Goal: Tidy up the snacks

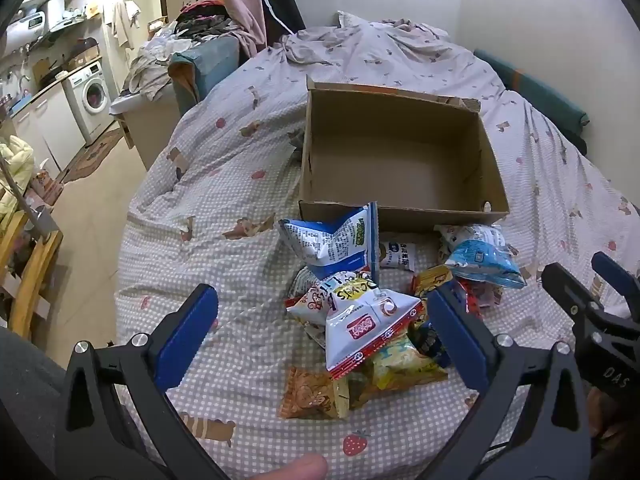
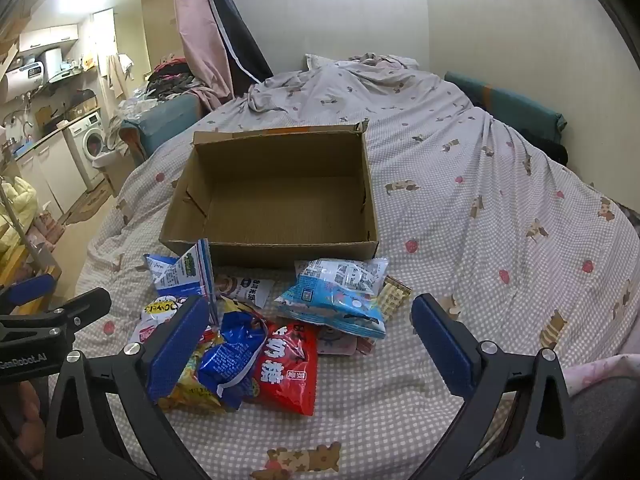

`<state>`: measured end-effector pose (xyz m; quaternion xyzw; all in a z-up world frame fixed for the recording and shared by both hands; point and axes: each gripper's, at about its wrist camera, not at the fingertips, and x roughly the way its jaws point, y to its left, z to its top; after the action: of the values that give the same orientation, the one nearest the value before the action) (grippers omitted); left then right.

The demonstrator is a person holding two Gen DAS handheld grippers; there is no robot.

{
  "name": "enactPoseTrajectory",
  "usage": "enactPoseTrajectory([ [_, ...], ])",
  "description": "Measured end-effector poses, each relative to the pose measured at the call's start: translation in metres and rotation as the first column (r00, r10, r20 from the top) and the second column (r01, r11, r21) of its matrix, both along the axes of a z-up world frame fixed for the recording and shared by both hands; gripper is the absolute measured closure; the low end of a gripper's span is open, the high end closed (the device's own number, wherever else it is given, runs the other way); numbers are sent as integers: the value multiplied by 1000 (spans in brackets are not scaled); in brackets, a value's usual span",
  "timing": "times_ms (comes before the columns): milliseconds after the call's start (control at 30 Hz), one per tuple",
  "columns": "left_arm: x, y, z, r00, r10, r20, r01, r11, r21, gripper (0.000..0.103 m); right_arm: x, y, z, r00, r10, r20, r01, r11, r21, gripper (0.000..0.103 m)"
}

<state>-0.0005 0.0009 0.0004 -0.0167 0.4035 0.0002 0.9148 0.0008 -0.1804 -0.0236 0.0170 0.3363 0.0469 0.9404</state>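
Observation:
An empty open cardboard box [image 1: 400, 152] sits on the bed, also in the right wrist view [image 2: 280, 196]. A heap of snack packets lies in front of it: a blue-white bag [image 1: 332, 240], a white-red packet [image 1: 368, 328], a light blue bag [image 1: 484, 260], an orange packet [image 1: 308, 396]. The right wrist view shows a red packet [image 2: 286, 368], a dark blue bag [image 2: 232, 356] and the light blue bag [image 2: 336, 300]. My left gripper [image 1: 324, 312] is open above the heap's near side. My right gripper [image 2: 312, 320] is open over the heap, empty.
The bed has a checked quilt [image 1: 224, 264] with rumpled bedding at the far end [image 1: 360, 48]. A wall runs along the right. To the left are the floor, a washing machine [image 1: 90, 94], a wooden chair [image 1: 28, 280] and piled clothes.

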Motion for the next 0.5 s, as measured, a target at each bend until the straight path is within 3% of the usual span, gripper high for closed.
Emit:
enactPoseTrajectory([
  [500,-2,4,-3,1000,10,-5,-10,1000,13,0,0,0,-1,1000,-1,-2,1,1000,-2,0],
])
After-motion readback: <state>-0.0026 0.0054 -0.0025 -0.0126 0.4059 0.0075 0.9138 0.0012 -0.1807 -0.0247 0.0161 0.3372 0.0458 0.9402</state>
